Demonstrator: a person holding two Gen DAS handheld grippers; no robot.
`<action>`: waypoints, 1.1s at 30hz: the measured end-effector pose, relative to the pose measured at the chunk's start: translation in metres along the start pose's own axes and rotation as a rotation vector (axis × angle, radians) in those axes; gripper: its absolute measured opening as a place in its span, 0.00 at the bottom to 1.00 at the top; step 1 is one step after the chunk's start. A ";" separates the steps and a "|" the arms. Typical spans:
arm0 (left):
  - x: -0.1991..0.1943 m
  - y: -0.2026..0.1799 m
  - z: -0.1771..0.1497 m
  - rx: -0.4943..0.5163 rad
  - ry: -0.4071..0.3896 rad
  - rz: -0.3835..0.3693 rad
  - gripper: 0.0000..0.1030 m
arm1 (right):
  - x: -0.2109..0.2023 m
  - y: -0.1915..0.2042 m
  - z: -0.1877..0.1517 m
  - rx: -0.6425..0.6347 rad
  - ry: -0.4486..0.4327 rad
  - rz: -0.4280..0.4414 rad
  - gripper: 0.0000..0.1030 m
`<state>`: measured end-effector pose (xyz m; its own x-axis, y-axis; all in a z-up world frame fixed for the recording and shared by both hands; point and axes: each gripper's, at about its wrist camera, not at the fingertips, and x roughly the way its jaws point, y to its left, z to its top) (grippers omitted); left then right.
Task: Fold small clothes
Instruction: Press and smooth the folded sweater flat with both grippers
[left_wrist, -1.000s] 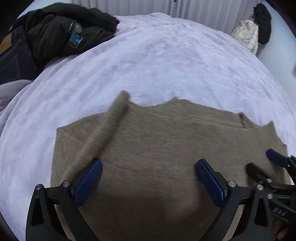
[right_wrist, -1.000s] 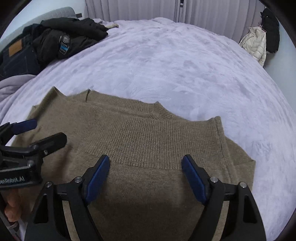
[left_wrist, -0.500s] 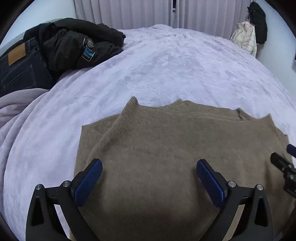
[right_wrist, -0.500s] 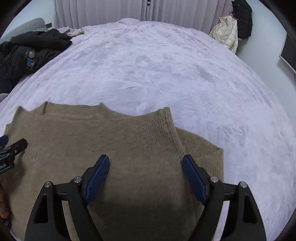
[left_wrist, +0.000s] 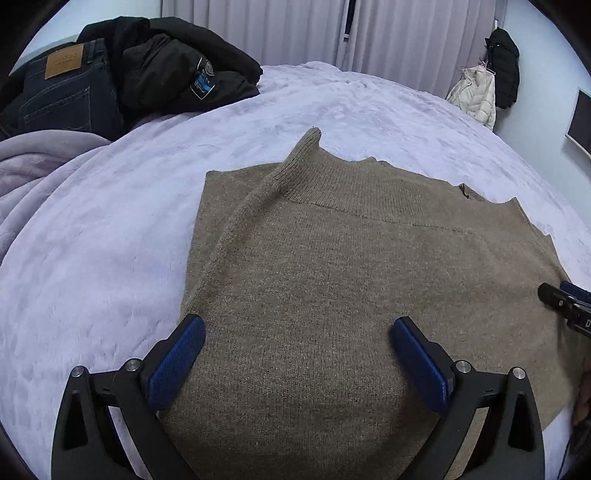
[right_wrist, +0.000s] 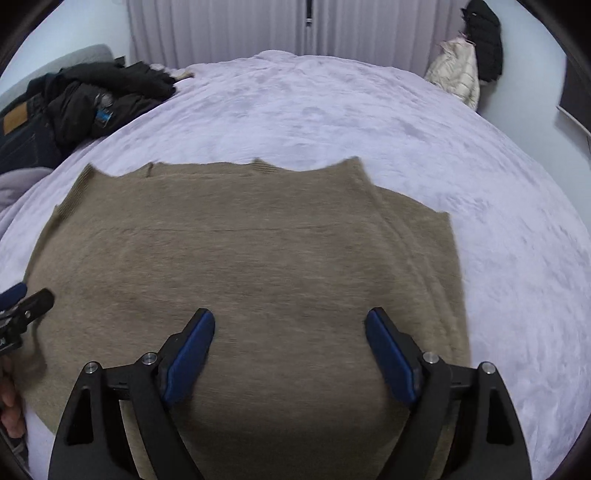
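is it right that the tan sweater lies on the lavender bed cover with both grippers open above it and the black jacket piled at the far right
Not quite. The black jacket is piled at the far left, beside the jeans, as the left wrist view shows. The rest holds: the tan sweater lies on the lavender bed cover, with the left gripper and right gripper open above it.

Matt knitted wool sweater (left_wrist: 351, 277) on plush, fuzzy bedspread (left_wrist: 110, 240).
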<state>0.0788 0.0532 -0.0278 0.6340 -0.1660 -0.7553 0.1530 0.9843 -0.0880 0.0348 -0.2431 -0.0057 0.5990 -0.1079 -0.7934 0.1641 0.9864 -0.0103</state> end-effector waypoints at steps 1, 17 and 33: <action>0.002 -0.002 0.001 0.002 0.001 0.009 0.99 | 0.001 -0.007 -0.002 0.010 -0.005 -0.025 0.83; -0.021 -0.054 -0.030 0.022 0.063 0.140 0.99 | -0.043 0.086 -0.049 -0.183 -0.033 -0.018 0.85; -0.029 -0.029 -0.042 -0.007 0.064 0.080 0.99 | -0.043 -0.005 -0.061 -0.049 -0.013 -0.004 0.89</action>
<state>0.0237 0.0316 -0.0307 0.5941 -0.0825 -0.8001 0.0985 0.9947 -0.0295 -0.0399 -0.2353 -0.0084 0.6083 -0.1131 -0.7856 0.1282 0.9908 -0.0434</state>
